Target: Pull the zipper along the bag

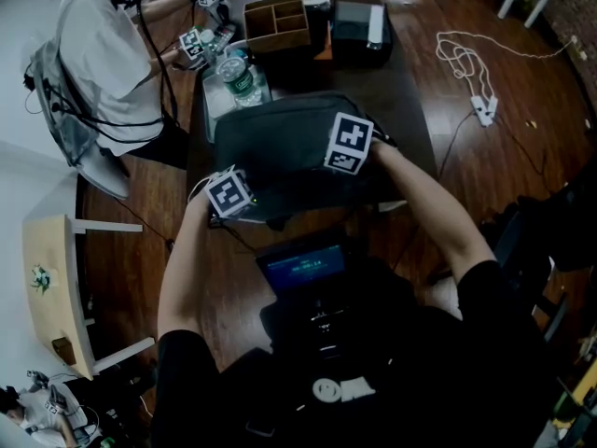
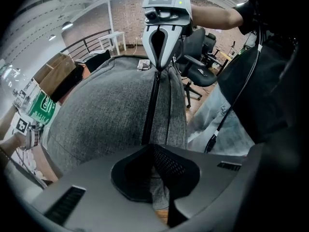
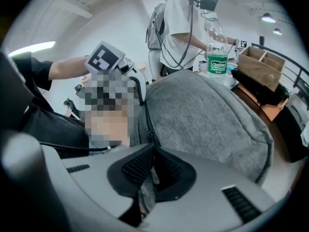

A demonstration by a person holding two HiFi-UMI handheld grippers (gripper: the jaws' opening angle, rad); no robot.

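Observation:
A grey fabric bag point(image 1: 280, 147) lies on the dark table, with its black zipper point(image 2: 150, 110) running along the top. My left gripper point(image 1: 244, 203) is at the bag's near left end. In the left gripper view it point(image 2: 157, 190) is shut on a fold of the bag's grey fabric beside the zipper's end. My right gripper point(image 1: 326, 161) is further along the bag. In the left gripper view its tips point(image 2: 157, 67) meet on the zipper line. In the right gripper view it point(image 3: 147, 187) is shut on the zipper pull, and the zipper point(image 3: 145, 115) runs on towards the left gripper's marker cube point(image 3: 105, 57).
Beyond the bag stand a water bottle point(image 1: 240, 77), a wooden divided box point(image 1: 277, 21) and a black box point(image 1: 362, 31). Another person point(image 1: 103, 54) sits at the table's far left corner. A lit screen point(image 1: 303, 269) lies near me. White cable point(image 1: 466, 63) lies on the floor.

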